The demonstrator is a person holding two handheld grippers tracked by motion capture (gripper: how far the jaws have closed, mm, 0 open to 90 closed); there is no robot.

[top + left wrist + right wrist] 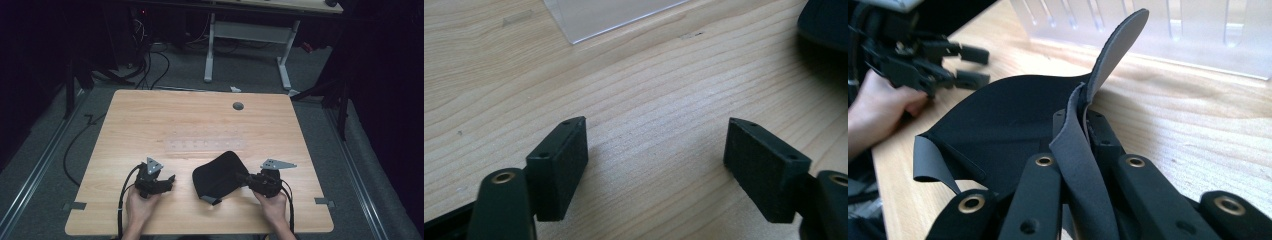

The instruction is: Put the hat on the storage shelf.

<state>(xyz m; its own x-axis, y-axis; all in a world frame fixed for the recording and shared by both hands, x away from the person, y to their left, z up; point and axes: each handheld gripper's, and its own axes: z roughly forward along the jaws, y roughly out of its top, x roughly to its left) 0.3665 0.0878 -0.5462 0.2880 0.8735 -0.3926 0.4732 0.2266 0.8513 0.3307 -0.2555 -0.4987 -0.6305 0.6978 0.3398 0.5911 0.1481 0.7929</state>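
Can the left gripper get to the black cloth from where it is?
Probably yes. The left gripper is open, and only bare table lies between it and the black cloth, which the right gripper pinches at its other edge.

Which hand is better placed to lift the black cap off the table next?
Right, probably. The right gripper is already shut on the edge of the black cap, so it could lift at once. The left gripper stands open over bare table, beside the cap and apart from it.
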